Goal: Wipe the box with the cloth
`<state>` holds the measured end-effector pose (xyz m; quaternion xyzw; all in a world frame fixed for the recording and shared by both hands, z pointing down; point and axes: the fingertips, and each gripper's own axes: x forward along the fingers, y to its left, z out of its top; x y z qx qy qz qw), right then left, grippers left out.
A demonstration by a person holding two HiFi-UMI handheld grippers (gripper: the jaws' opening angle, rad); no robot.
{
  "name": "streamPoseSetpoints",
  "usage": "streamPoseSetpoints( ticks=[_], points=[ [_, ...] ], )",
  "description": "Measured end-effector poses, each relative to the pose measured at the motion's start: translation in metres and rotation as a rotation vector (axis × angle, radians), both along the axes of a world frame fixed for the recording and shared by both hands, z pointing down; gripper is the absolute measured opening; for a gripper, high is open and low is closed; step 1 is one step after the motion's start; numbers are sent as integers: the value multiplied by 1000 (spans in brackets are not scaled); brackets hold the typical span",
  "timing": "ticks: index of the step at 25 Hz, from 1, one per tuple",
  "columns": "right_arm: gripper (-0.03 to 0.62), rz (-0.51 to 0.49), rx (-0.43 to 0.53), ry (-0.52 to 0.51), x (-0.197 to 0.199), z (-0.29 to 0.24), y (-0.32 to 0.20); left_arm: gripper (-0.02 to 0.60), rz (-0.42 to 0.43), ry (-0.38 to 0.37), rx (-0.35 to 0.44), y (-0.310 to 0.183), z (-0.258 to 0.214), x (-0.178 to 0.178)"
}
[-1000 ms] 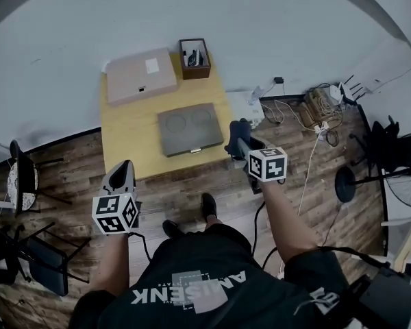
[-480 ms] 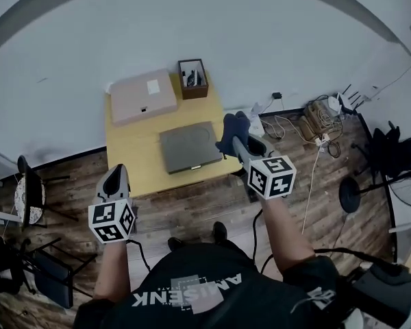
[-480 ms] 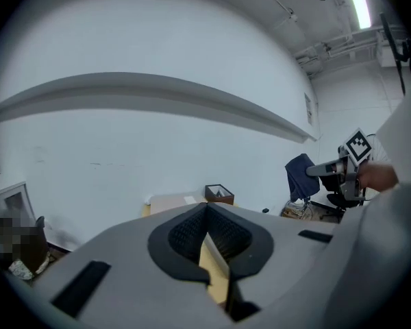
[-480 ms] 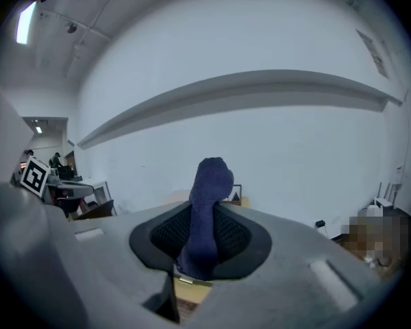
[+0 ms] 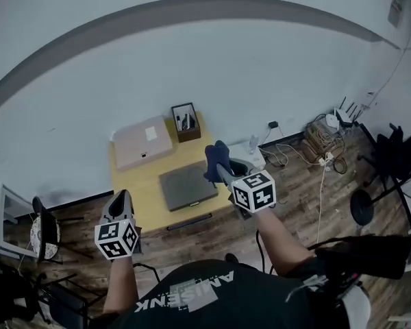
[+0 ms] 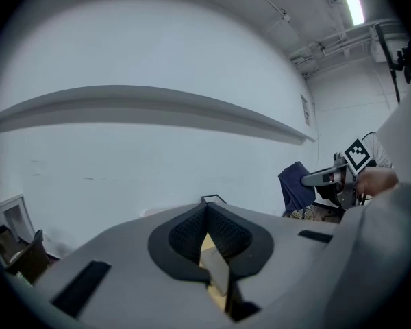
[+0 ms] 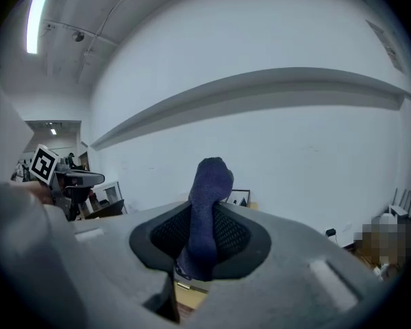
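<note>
Head view: the right hand-held gripper [image 5: 219,171] clenches the cloth [image 5: 214,157] at 2 o'clock of the box [image 5: 187,186], which lies flat on the table [image 5: 133,204]. Left gripper view: the left hand-held gripper [image 6: 207,210] is clenched on nothing. Right gripper view: the cloth stands upright between the jaws.

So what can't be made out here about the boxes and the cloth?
- The grey box: in the head view it is too small to show dirt, and its right corner lies behind the cloth held in the right gripper. Both gripper views hide it behind their own jaws.
- Whether the cloth touches the grey box or is above it: cannot tell.
- The small brown box: contents too small, head view.
- The beige box: label too small to read.
</note>
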<state>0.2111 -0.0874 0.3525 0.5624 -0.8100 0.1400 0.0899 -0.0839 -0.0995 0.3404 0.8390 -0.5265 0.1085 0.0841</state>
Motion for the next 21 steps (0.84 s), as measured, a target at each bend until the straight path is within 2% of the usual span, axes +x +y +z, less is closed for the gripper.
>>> streamPoseSetpoints(
  ticks=[3,6,10,13,21],
  points=[
    [83,-40,25,2,-2,-11,-9,0,-15,7,17,-7,-13,-1],
    [83,-69,33,7,-4,-17,-16,0,-29,-21,35,-16,-24,-1],
    [83,-104,29,12,-3,-20,-26,0,-29,37,6,-18,-30,8],
    [83,-94,25,14,2,-20,-25,0,-17,36,-10,-15,-27,17],
    [83,-90,17,-1,-1,-17,-30,0,-69,35,9,-20,-31,4]
  ],
)
